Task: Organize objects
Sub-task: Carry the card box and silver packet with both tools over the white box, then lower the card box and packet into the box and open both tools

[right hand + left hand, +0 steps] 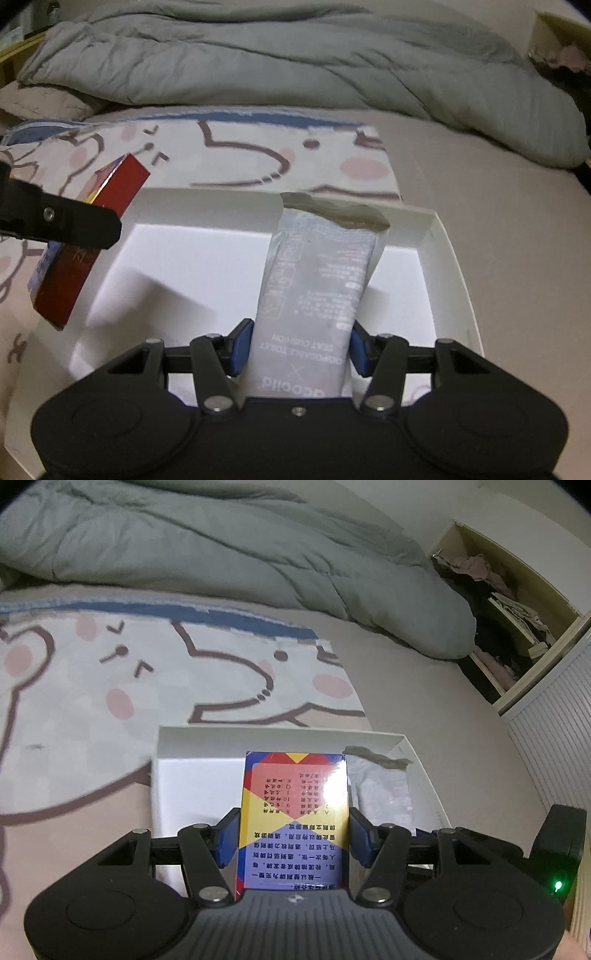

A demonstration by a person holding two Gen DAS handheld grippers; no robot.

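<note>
A card box (293,819), clamped in the left gripper's (293,836) jaws, hangs over the white tray's (458,266) left edge; the right gripper (301,349) holds a toilet seat cushion pack (317,273) above the tray's bare floor. The tray rests on a bed, with a cartoon blanket (147,672) and grey duvet (221,546) beyond.

Left gripper (294,836): black body, ribbed grey centre plate with a small emblem, two round black side discs.
Left fingers (229,836): blue pads on black scissor links with silver rivets.
Right gripper (300,349): black body, one small screw at centre, two round side discs.
Right fingers (242,347): blue pads, black links, silver rivets.
Green light (557,886): glows on a black block.
</note>
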